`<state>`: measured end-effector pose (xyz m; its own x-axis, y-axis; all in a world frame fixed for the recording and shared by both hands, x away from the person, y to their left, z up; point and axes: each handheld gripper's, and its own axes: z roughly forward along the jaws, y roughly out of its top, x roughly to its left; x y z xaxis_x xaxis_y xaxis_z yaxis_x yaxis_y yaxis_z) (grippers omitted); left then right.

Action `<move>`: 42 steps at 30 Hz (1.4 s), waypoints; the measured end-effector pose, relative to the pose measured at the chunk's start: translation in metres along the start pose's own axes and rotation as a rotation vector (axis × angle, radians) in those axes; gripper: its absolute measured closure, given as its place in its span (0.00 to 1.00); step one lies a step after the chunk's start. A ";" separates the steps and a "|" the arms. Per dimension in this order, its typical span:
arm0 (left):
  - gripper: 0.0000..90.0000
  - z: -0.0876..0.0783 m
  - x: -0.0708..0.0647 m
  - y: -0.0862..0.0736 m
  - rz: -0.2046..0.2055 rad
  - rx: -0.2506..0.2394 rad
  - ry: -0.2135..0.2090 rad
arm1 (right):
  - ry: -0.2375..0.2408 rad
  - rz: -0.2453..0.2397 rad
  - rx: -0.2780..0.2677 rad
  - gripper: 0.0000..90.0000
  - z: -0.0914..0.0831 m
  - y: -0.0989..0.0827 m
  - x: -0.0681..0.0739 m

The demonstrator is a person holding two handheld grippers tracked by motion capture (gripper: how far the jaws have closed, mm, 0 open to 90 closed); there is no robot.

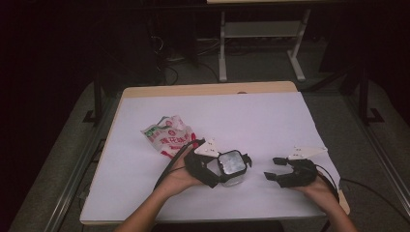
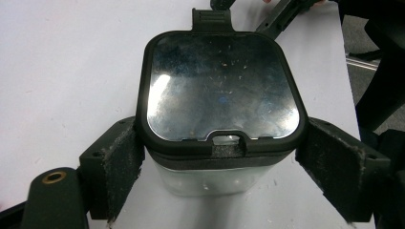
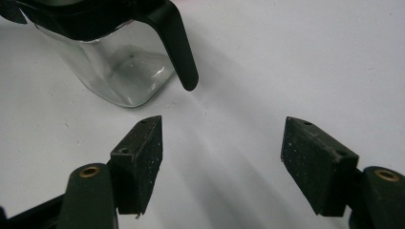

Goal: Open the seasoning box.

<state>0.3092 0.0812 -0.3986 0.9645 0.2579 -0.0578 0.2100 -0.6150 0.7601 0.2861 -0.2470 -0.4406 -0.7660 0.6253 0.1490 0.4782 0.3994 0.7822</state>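
A square glass jar [image 1: 232,166] with a black-rimmed lid [image 2: 219,86] stands on the white sheet near the table's front. My left gripper [image 1: 228,171] reaches in from the left and is shut on the jar. In the left gripper view its pads [image 2: 122,162] touch both sides of the lid rim. The right gripper [image 1: 270,168] rests a short way to the right of the jar, open, with nothing between its jaws. In the right gripper view [image 3: 222,138] the jar [image 3: 119,67] sits at upper left, and a black latch [image 3: 179,47] hangs from its lid.
A crumpled white, red and green snack bag [image 1: 168,135] lies behind and left of the left gripper. The white sheet [image 1: 241,116] covers most of the wooden table [image 1: 208,89]. Beyond the far edge stand a white desk frame [image 1: 261,34] and floor cables.
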 end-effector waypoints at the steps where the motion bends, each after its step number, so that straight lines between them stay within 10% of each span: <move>1: 0.19 0.000 0.000 0.000 0.003 -0.002 0.002 | -0.002 -0.003 -0.003 0.34 0.000 0.000 0.000; 31: 0.21 -0.015 -0.001 0.007 -0.022 -0.094 -0.014 | 0.003 0.005 0.001 0.34 0.003 0.000 -0.001; 42: 0.41 -0.017 -0.002 0.007 0.001 -0.115 -0.021 | 0.002 0.007 0.000 0.34 0.002 -0.001 -0.001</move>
<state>0.3061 0.0892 -0.3827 0.9680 0.2411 -0.0696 0.1904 -0.5250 0.8296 0.2874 -0.2467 -0.4426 -0.7634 0.6268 0.1560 0.4840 0.3951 0.7808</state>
